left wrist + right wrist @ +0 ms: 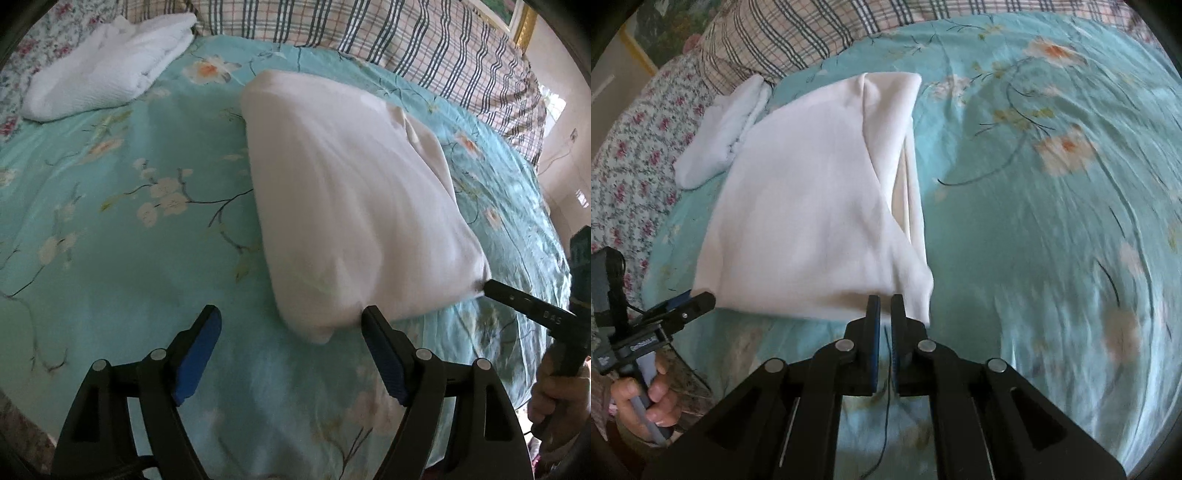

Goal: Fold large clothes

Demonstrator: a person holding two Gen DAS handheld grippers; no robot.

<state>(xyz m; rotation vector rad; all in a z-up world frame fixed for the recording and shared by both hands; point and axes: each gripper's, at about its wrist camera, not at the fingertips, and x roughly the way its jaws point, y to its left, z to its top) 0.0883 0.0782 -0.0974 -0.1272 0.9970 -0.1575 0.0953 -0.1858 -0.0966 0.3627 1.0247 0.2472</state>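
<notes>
The left gripper (291, 325) is open, its blue pads (199, 354) spread wide, hovering just short of the near left corner of a folded pale garment (351, 206). The corner lies slightly to the right of the gap between its fingers, and nothing is held.

The right gripper (884, 306) is closed, its jaws nearly together at the near right corner of the garment (812, 206). It seems to pinch the hem there, though blur hides the exact contact.

The garment lies on a teal floral bedspread (129, 184), straight ahead of both grippers, already folded into a thick, narrow rectangle with a loose flap along its right side.

Judging from this, a late fold is in hand. Next, the left gripper likely needs to close on its corner so both can lift the near edge and carry it forward.

Further off, beyond and left of the garment, rests a folded white towel (107, 70). Behind it is a plaid pillow (406, 40).

Small white marking on the right gripper's body is too blurred to read. No other writing shows.
</notes>
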